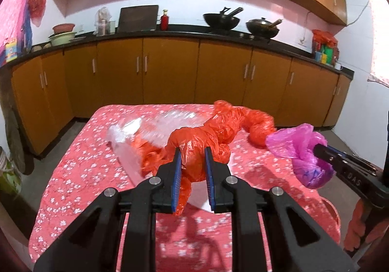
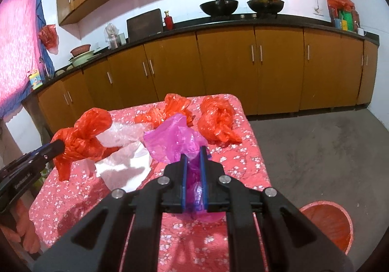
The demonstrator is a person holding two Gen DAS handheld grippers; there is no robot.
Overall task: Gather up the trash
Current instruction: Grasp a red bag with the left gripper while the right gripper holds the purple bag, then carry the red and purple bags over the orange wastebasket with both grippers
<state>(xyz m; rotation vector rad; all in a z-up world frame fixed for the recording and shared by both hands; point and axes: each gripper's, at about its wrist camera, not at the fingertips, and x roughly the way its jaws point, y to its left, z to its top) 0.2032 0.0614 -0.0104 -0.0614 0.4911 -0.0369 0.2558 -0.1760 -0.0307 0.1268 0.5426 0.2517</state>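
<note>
My left gripper (image 1: 193, 154) is shut on a crumpled orange plastic bag (image 1: 194, 143), lifted above the table; the same gripper (image 2: 57, 147) and orange bag (image 2: 82, 133) show at the left of the right wrist view. My right gripper (image 2: 193, 153) is shut on a pink plastic bag (image 2: 175, 138), which hangs above the table; the left wrist view has that gripper (image 1: 318, 149) and pink bag (image 1: 299, 148) at the right. More orange bags (image 2: 216, 121) (image 1: 257, 126), clear plastic (image 1: 136, 136) and white paper (image 2: 121, 167) lie on the floral tablecloth (image 1: 80, 174).
An orange-red bin (image 2: 333, 225) stands on the grey floor right of the table (image 2: 243, 165). Brown cabinets (image 1: 170, 70) run along the far wall under a black counter (image 2: 279, 19) with two woks (image 1: 221, 20), a red bottle and bowls.
</note>
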